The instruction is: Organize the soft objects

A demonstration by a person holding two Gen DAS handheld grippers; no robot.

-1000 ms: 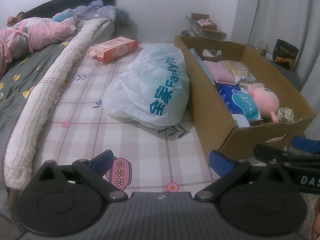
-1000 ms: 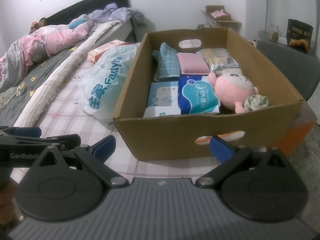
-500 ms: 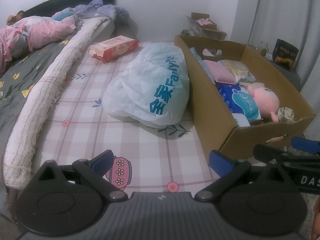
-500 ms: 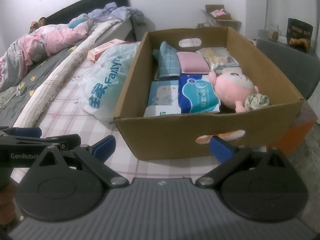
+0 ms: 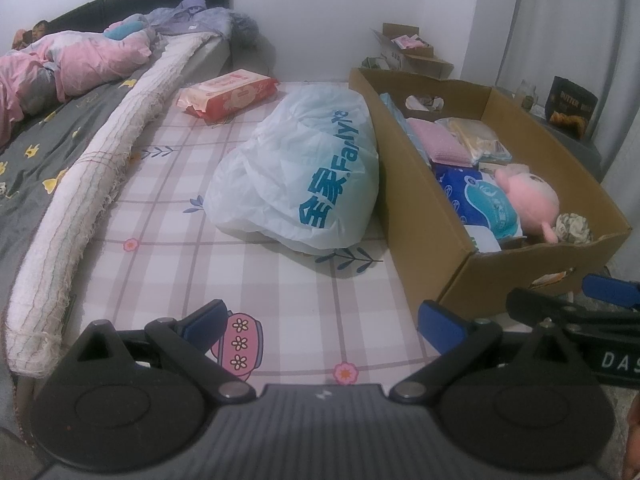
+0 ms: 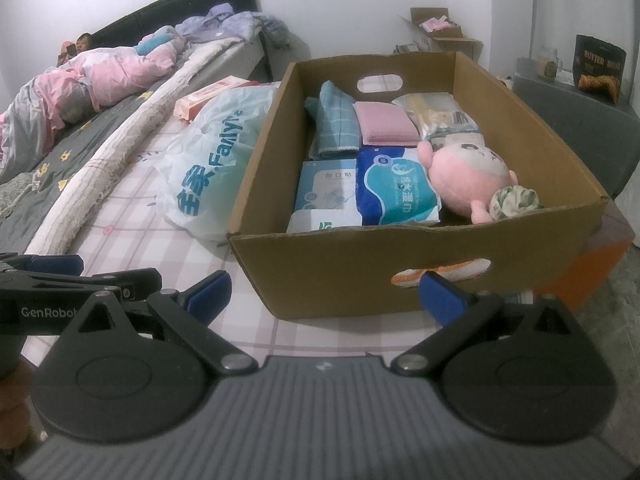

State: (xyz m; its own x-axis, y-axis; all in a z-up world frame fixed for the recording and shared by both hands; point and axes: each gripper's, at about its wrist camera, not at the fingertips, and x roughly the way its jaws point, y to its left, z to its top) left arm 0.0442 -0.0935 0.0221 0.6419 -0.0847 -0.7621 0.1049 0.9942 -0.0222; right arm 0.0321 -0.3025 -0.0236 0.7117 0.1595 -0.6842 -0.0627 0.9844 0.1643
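A cardboard box (image 6: 332,276) stands on the checked bed sheet; it also shows in the left wrist view (image 5: 404,184). In it lie a pink plush toy (image 6: 464,184), a blue-white tissue pack (image 6: 396,188), a pink folded cloth (image 6: 384,122), a teal checked cloth (image 6: 332,124) and a rolled sock ball (image 6: 514,200). A white plastic bag (image 5: 308,176) lies left of the box. A pink wipes pack (image 5: 228,94) lies farther back. My left gripper (image 5: 322,322) is open and empty above the sheet. My right gripper (image 6: 324,294) is open and empty before the box's near wall.
A long rolled white bolster (image 5: 100,184) runs along the sheet's left edge. A person under pink bedding (image 6: 100,76) lies on the grey bed at left. A grey cabinet (image 6: 576,120) with a black snack bag (image 6: 598,66) stands at right. Small cardboard boxes (image 6: 444,36) sit by the far wall.
The left view has shifted slightly. The right gripper has drawn back a little from the box. Both grippers stay open and empty.
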